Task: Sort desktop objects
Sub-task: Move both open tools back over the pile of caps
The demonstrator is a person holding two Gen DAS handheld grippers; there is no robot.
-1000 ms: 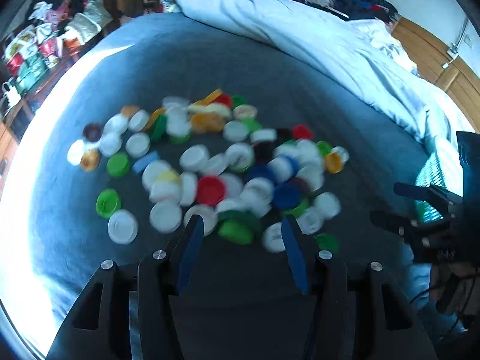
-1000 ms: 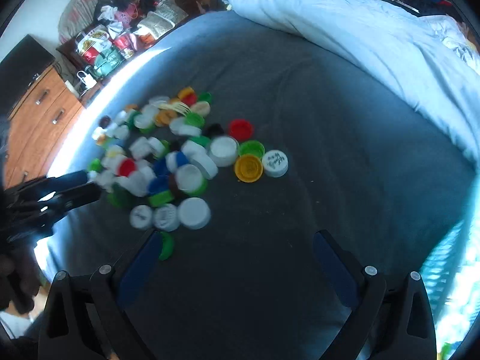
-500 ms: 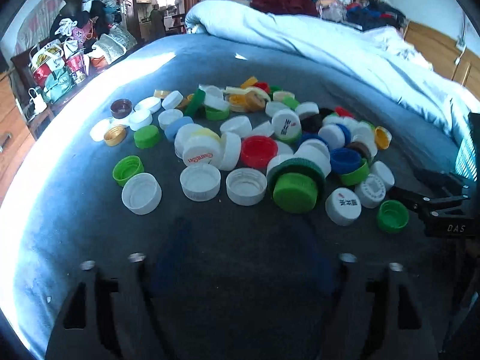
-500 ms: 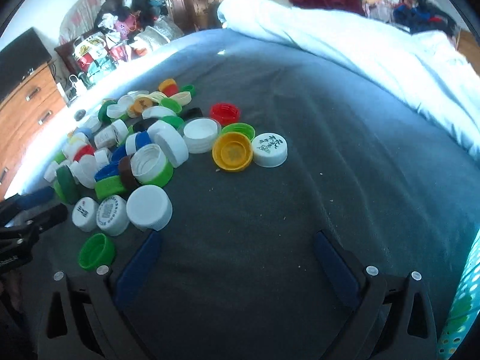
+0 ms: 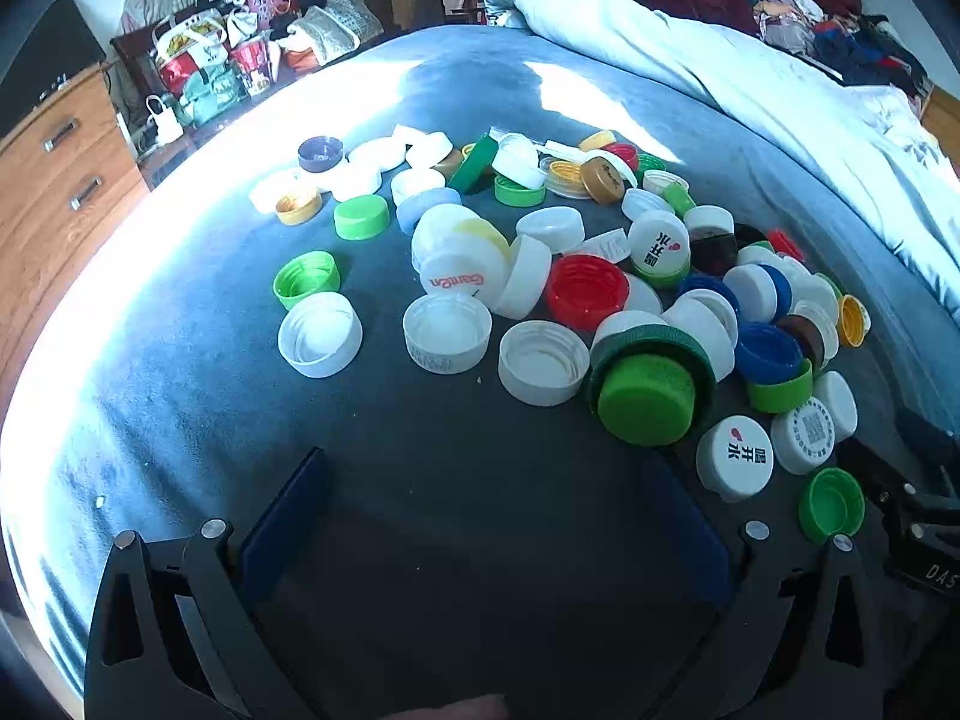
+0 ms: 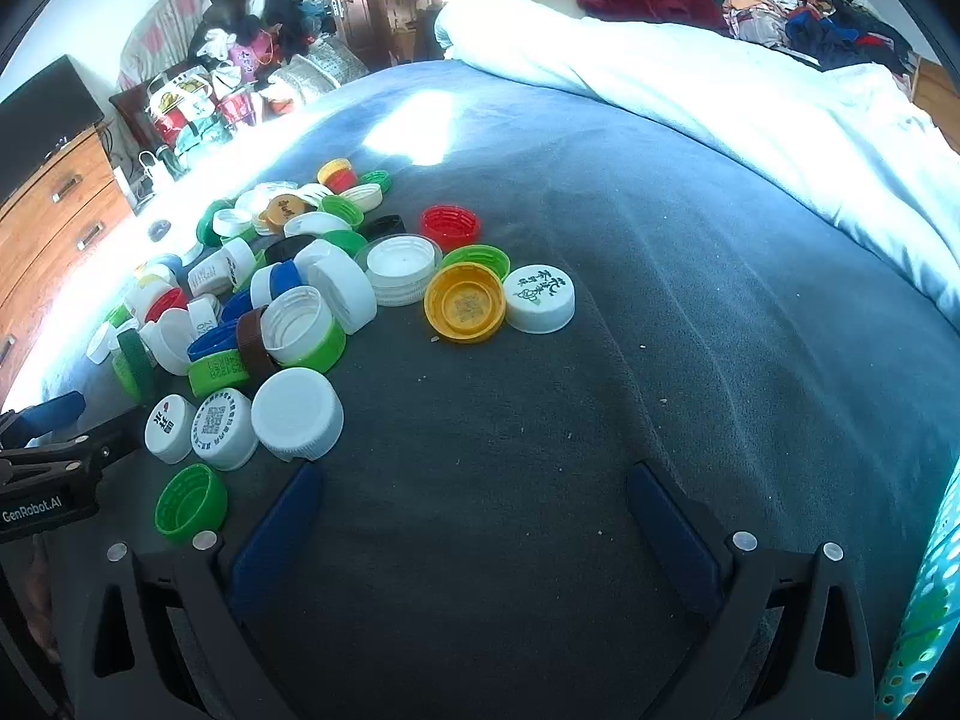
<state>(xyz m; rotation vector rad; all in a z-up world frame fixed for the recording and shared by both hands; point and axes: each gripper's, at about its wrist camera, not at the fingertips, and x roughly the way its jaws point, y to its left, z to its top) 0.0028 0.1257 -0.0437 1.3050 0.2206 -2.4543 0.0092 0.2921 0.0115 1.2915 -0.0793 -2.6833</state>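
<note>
A heap of plastic bottle caps (image 5: 585, 291) in white, green, red, blue and yellow lies on a dark blue-grey blanket (image 5: 198, 396). My left gripper (image 5: 483, 459) hovers just short of the heap's near edge. Its jaws are opening wide, with only bare blanket between them. Closest ahead of it sit two upturned white caps (image 5: 447, 330) and a green cap on a dark green lid (image 5: 645, 399). My right gripper (image 6: 474, 471) stands open over bare blanket to the right of the heap. A white cap (image 6: 297, 414) lies by its left finger, and a yellow cap (image 6: 465, 300) further ahead.
A pale duvet (image 6: 720, 96) is bunched along the far right of the bed. A wooden dresser (image 5: 42, 180) and piled bags (image 5: 210, 66) stand past the left edge. A teal perforated basket (image 6: 924, 600) is at my right. Each gripper shows at the edge of the other's view.
The left jaws have spread from narrow to wide. Both grippers have sunk toward the blanket, so the caps now look larger and closer.
</note>
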